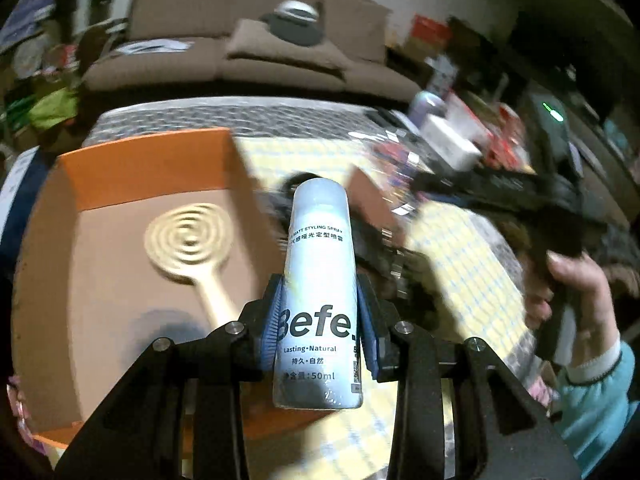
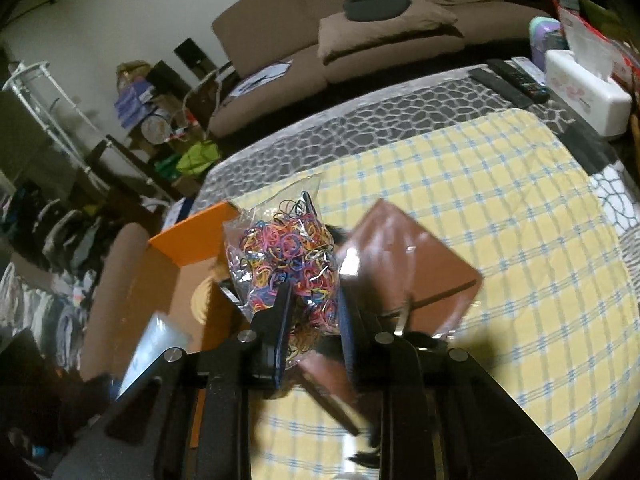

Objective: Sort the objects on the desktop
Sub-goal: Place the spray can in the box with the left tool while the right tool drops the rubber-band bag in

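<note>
My left gripper [image 1: 319, 304] is shut on a white styling spray can [image 1: 318, 280], held up over the right edge of an orange box [image 1: 136, 176]. A pale spiral-headed paddle [image 1: 188, 240] lies inside that box. In the right wrist view my right gripper [image 2: 314, 304] is shut on a clear bag of coloured rubber bands [image 2: 280, 252], lifted above the yellow checked cloth [image 2: 500, 220]. Under and right of the bag lies a brown wallet-like case [image 2: 404, 256]. The orange box [image 2: 188, 240] sits to the bag's left. The right gripper's black body and the hand [image 1: 568, 280] holding it show at the right of the left wrist view.
A white tissue box [image 2: 584, 92], remote controls [image 2: 512, 80] and a purple container [image 2: 548, 40] stand at the table's far right. A brown sofa [image 2: 340, 52] with a cushion runs behind the table. Bags and clutter fill the floor at the left.
</note>
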`<state>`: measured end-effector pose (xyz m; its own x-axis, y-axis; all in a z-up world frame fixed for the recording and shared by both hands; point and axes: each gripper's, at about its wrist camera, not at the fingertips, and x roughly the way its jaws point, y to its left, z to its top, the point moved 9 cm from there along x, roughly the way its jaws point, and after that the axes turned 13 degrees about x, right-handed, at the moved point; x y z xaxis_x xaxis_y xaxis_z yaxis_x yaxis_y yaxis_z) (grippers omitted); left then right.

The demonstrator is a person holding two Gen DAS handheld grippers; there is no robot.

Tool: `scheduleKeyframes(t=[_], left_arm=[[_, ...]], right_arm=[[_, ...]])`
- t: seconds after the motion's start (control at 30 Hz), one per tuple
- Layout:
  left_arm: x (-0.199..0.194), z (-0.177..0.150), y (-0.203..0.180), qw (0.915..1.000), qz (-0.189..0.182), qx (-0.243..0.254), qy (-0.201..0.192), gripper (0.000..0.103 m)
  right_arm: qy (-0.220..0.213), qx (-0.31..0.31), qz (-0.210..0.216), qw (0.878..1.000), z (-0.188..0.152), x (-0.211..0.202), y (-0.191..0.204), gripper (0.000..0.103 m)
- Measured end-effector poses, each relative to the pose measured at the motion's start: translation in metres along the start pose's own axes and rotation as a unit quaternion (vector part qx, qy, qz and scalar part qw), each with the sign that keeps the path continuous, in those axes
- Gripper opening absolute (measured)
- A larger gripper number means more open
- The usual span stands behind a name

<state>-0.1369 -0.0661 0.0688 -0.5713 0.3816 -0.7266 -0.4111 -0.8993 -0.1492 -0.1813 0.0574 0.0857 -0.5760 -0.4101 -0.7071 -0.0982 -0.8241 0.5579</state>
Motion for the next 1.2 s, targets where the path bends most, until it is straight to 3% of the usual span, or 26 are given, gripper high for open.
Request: scheduleKeyframes(t=[0.27, 0.5, 0.63, 0.9, 1.2], left_arm=[[-0.02, -0.024, 0.101, 0.9934, 0.082, -0.08, 0.0, 0.032], [-0.021, -0.065, 0.147, 0.985, 0.136, -0.093, 0.053, 0.032], [-0.02, -0.081, 0.153, 0.9812, 0.154, -0.085, 0.079, 0.032], [-0.007, -0.096, 0.139, 0.9786, 0.158, -0.06, 0.118, 0.032], [-0.005, -0.108, 0.146, 0.9689, 0.19, -0.08, 0.137, 0.032]], right_arm=[[0.039, -0.036, 0.05, 0.997, -0.034, 0.022, 0.068, 0.022], [0.089, -0.085, 0.047, 0.991, -0.08, 0.058, 0.113, 0.022], [0.111, -0.107, 0.03, 0.988, -0.103, 0.076, 0.123, 0.022], [0.102, -0.134, -0.002, 0.986, -0.11, 0.094, 0.131, 0.022], [0.103, -0.105, 0.001, 0.989, -0.111, 0.124, 0.151, 0.022]])
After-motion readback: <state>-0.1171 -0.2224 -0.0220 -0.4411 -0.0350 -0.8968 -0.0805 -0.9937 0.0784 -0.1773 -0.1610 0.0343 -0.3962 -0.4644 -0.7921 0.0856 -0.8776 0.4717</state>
